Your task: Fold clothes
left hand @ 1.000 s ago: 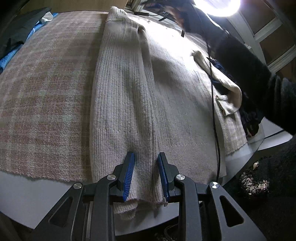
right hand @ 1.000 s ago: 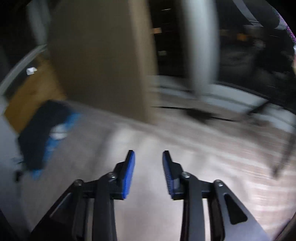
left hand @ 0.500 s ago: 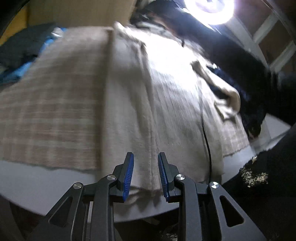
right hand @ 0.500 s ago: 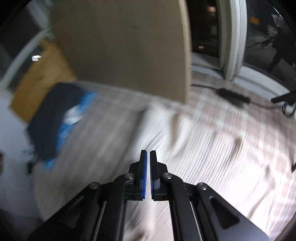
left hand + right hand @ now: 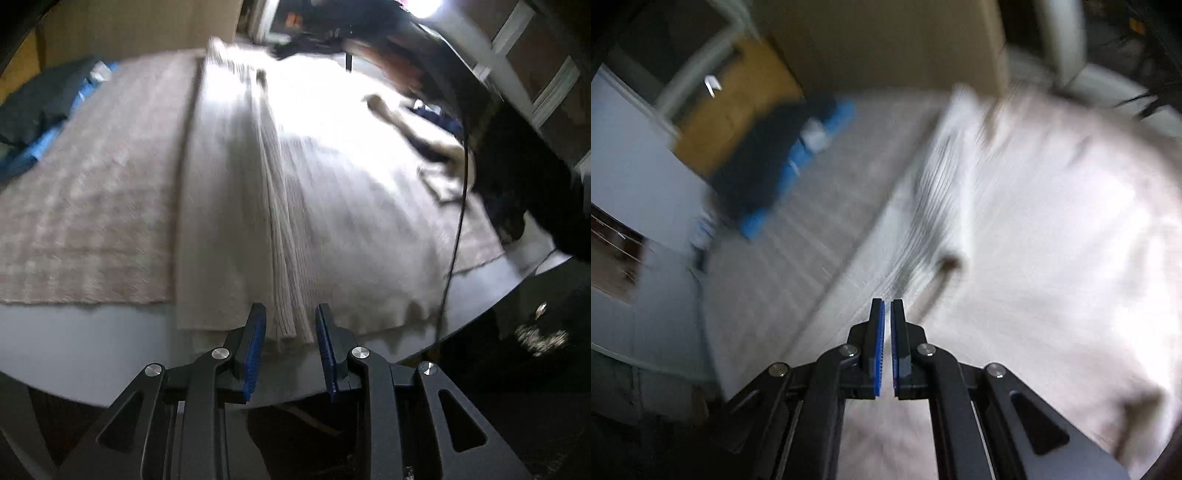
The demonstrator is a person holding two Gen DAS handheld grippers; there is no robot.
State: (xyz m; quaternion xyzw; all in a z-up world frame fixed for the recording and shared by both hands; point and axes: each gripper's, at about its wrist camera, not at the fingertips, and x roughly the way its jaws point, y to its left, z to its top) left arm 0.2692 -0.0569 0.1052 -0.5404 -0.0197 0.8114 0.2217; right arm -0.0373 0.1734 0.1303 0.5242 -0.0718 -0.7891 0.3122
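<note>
A cream ribbed knit sweater (image 5: 295, 184) lies spread on a plaid cloth (image 5: 92, 192) over a round table. My left gripper (image 5: 290, 325) is open at the sweater's near hem, where a raised fold of knit runs up between the jaws. In the right wrist view the sweater (image 5: 1052, 240) fills the right side, blurred. My right gripper (image 5: 887, 325) has its blue pads almost together, with nothing visible between them, above the sweater's left edge.
A dark and blue garment pile (image 5: 40, 110) sits at the table's far left, also in the right wrist view (image 5: 775, 162). A black cable (image 5: 456, 221) crosses the sweater's right side. A cardboard panel (image 5: 886, 44) stands behind the table. The table edge (image 5: 92, 332) runs close below the hem.
My right gripper closed from open and swung toward the sweater. My left gripper drew back to the hem at the table edge, staying open.
</note>
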